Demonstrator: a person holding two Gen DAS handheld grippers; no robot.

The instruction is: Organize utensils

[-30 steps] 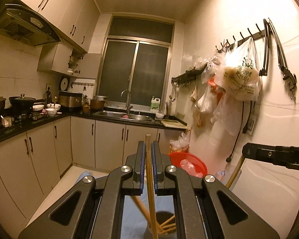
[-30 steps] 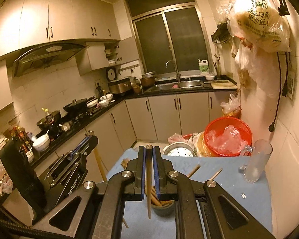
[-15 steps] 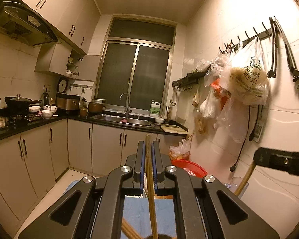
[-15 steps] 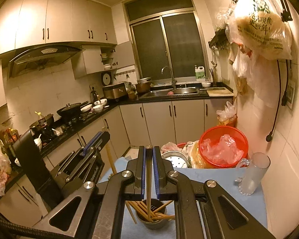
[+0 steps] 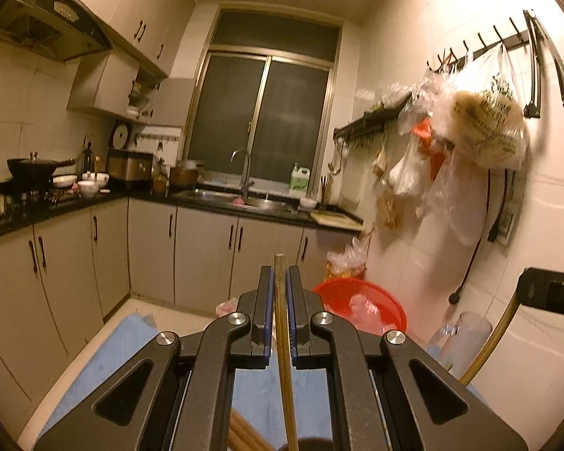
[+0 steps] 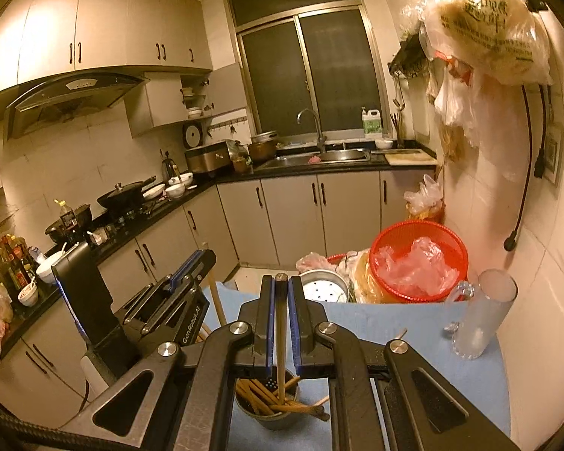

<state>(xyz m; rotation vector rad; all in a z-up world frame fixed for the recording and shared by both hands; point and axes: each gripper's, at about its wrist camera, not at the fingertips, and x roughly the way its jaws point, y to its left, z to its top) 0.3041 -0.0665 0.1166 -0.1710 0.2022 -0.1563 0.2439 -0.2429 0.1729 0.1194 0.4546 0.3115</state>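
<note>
My left gripper is shut on a wooden chopstick that runs down toward the metal utensil cup's rim. My right gripper is shut on another chopstick whose lower end is inside the metal utensil cup, which holds several chopsticks. The cup stands on the blue cloth. The left gripper shows in the right wrist view, holding its chopstick left of the cup. The right gripper's body shows at the left wrist view's right edge with its chopstick.
A clear glass mug stands at the cloth's right by the tiled wall. A red basket with plastic bags and a perforated metal pan sit behind the cloth. A loose chopstick end lies on the cloth.
Both grippers have risen and pulled back, still shut on their chopsticks. The cup has come nearer under the right gripper, and that chopstick's tip now sits inside it.
</note>
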